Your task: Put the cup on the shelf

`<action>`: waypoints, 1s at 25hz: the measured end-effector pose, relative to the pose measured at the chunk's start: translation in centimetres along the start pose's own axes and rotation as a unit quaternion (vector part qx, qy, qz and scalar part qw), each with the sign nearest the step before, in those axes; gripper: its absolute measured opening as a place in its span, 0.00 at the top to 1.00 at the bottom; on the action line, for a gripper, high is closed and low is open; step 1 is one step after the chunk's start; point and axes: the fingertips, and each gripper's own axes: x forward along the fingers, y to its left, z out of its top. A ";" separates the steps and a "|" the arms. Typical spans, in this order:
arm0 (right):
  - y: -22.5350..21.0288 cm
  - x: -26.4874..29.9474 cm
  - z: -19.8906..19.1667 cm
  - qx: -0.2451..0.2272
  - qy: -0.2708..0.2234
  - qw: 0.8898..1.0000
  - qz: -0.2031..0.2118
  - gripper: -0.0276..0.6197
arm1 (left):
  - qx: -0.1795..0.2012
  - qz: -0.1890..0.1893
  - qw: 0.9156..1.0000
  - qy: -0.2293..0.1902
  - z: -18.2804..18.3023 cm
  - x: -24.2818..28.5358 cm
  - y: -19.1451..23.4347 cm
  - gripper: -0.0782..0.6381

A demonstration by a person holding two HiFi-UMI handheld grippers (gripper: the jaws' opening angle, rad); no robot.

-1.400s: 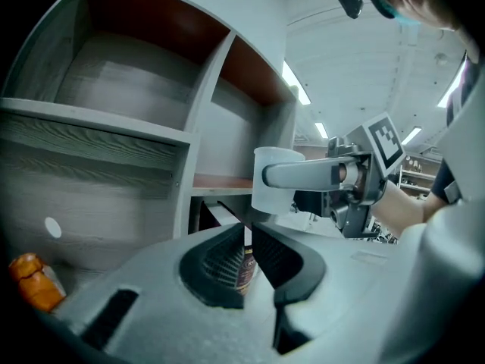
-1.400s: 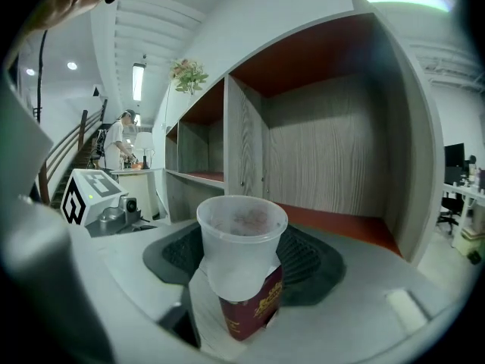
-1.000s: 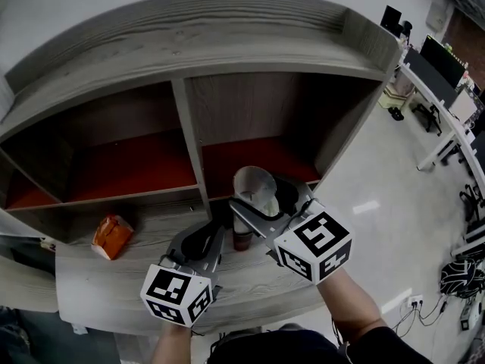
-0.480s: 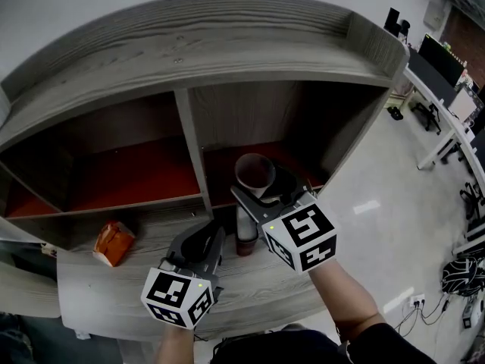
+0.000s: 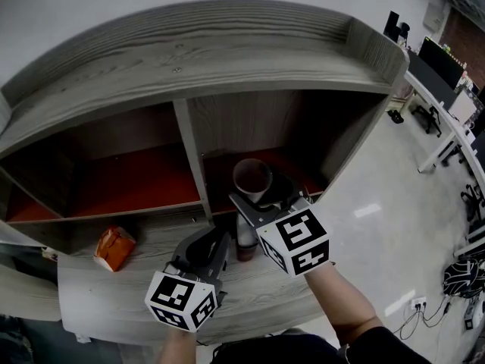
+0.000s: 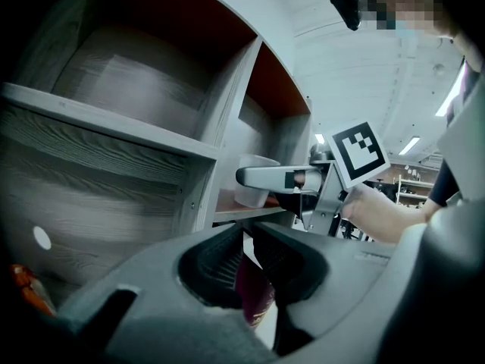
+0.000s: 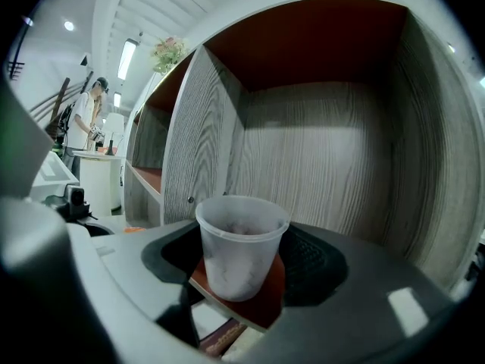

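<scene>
Translucent cup [image 5: 252, 179] is upright on the red floor [image 5: 220, 165] of the shelf's [image 5: 227, 59] right-hand compartment, right at the front lip, just right of the divider [image 5: 189, 150]. Right gripper [image 5: 258, 193] points into that compartment with the cup squarely between its jaws, about mid-length of the pads. The jaws are wide and have just opened a bit further. The pads flank the cup walls closely on both sides and show no squeeze (the right gripper view shows the cup bottom sitting on the red board, not lifted). Rim is level, and the cup looks empty with a faintly cloudy inside.

Left gripper [image 6: 244, 230] is lower down, over the grey ledge [image 5: 151, 279] in front of the compartments, well short of the cup, with its jaws drawn nearly together at the tips. A dark maroon container [image 5: 244, 245] stands on the ledge just past those tips and under the right gripper's fingers. It shows through the slit in the left gripper view, and I can't tell if there's contact. Orange packet [image 5: 114, 246] lies on the ledge to the left, well apart from both grippers.
</scene>
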 end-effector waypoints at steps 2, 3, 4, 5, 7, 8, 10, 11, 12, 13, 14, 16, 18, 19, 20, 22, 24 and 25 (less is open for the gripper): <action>-0.1 -0.5 0.3 0.003 -0.010 1.000 0.000 0.48 | 0.002 -0.001 1.000 0.001 0.0 0.1 -0.3 0.84; -0.1 -0.8 0.4 0.007 -0.018 1.000 0.000 0.45 | 0.002 0.000 1.000 0.001 0.0 0.0 -0.4 0.84; -0.1 -1.2 0.5 0.013 -0.026 1.000 0.000 0.44 | 0.001 0.002 1.000 0.000 -0.2 -0.1 -0.4 0.84; -0.2 -1.6 0.5 0.019 -0.032 0.999 0.000 0.43 | -0.001 0.005 1.000 -0.002 -0.3 -0.1 -0.4 0.84; -0.6 -2.5 0.4 0.029 -0.040 0.999 0.000 0.41 | -0.005 0.010 1.000 -0.006 -0.4 0.0 -0.7 0.84; -0.8 -3.1 0.4 0.033 -0.043 0.999 0.000 0.41 | -0.005 0.012 1.000 -0.006 -0.4 0.1 -1.0 0.84; -1.2 -4.3 0.3 0.037 -0.048 0.998 0.001 0.41 | -0.004 0.015 1.000 -0.007 -0.3 0.1 -1.7 0.84; -1.3 -5.0 0.2 0.040 -0.049 0.998 0.003 0.41 | -0.004 0.017 1.000 -0.007 -0.3 0.1 -2.1 0.84; -1.4 -5.7 0.1 0.042 -0.051 0.998 0.005 0.41 | -0.003 0.018 1.000 -0.008 -0.3 0.0 -2.6 0.84; -1.4 -6.3 0.0 0.045 -0.053 0.998 0.007 0.42 | -0.001 0.019 1.000 -0.008 -0.2 0.0 -3.1 0.84; -1.3 -6.9 -0.1 0.048 -0.054 0.997 0.009 0.42 | 0.001 0.020 1.000 -0.009 -0.2 0.0 -3.5 0.84; -1.0 -8.0 -0.6 0.055 -0.055 0.997 0.014 0.44 | 0.004 0.025 1.000 -0.013 -0.2 -0.3 -4.2 0.84; -0.5 -9.0 -1.2 0.061 -0.054 0.996 0.020 0.45 | 0.004 0.030 0.999 -0.017 -0.2 -0.7 -4.9 0.84; -0.4 -9.5 -1.5 0.065 -0.054 0.996 0.024 0.46 | 0.004 0.032 0.999 -0.019 -0.3 -0.8 -5.2 0.84; -0.3 -10.1 -1.8 0.069 -0.053 0.996 0.027 0.47 | 0.003 0.034 0.999 -0.020 -0.4 -0.9 -5.6 0.84; 0.0 -11.2 -2.4 0.078 -0.053 0.995 0.034 0.49 | 0.001 0.037 0.999 -0.021 -0.5 -1.1 -6.5 0.84; 0.2 -12.5 -3.0 0.086 -0.051 0.994 0.040 0.51 | -0.003 0.039 0.999 -0.022 -0.8 -1.3 -7.3 0.84; 0.4 -13.1 -3.3 0.088 -0.050 0.994 0.043 0.53 | -0.005 0.040 0.999 -0.022 -0.9 -1.4 -7.7 0.84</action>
